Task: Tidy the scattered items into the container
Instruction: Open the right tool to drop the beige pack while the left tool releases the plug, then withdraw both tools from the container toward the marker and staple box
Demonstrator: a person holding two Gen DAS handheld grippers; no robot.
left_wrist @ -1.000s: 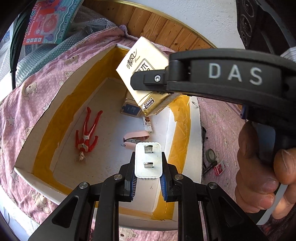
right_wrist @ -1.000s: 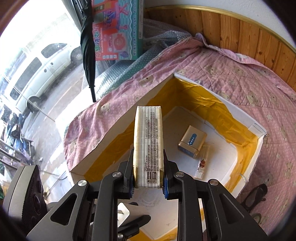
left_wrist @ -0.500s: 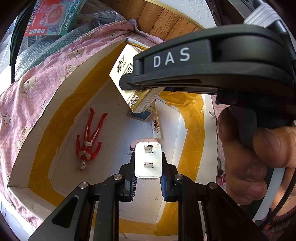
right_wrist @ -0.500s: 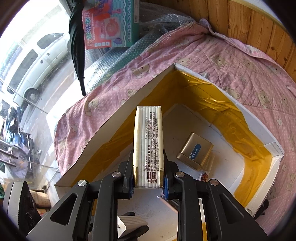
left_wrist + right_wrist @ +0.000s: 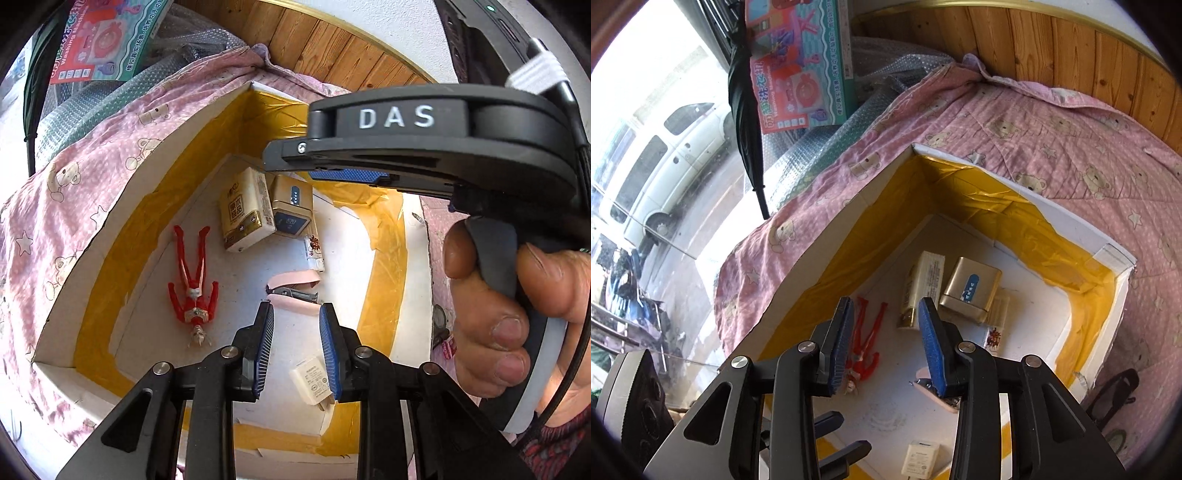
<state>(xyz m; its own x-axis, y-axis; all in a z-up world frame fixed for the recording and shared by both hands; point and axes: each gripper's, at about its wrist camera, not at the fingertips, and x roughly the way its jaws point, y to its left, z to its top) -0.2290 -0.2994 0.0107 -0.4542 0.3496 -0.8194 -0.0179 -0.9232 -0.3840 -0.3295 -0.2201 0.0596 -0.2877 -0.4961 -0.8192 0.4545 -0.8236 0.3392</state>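
Two grippers are being held over one white box (image 5: 155,177) whose inner walls are taped in yellow, and which is being supported by a pink quilt (image 5: 1052,122) printed with bears and stars. The left gripper (image 5: 296,350) is being kept with its jaws apart and nothing between them; the right gripper (image 5: 886,345) is likewise being held wide, empty, above the box floor. In the left view the right gripper's handle is being gripped by one hand (image 5: 509,306). Six things are being seen inside the box. One tissue pack (image 5: 245,214) is lying flat near the far corner, touching one gold tin (image 5: 291,205) just beside it. One small sachet (image 5: 314,253) is lying against the tin's near edge. One red toy figure (image 5: 192,286) is lying face up near the left wall, apart from the rest. One pink stapler (image 5: 293,291) is lying near the middle of the floor. One white plug adapter (image 5: 312,380) is lying on the floor nearest the cameras, below the left gripper's right finger. Beyond the quilt, one toy carton (image 5: 801,62) is being propped up beside one folded black umbrella (image 5: 746,107).
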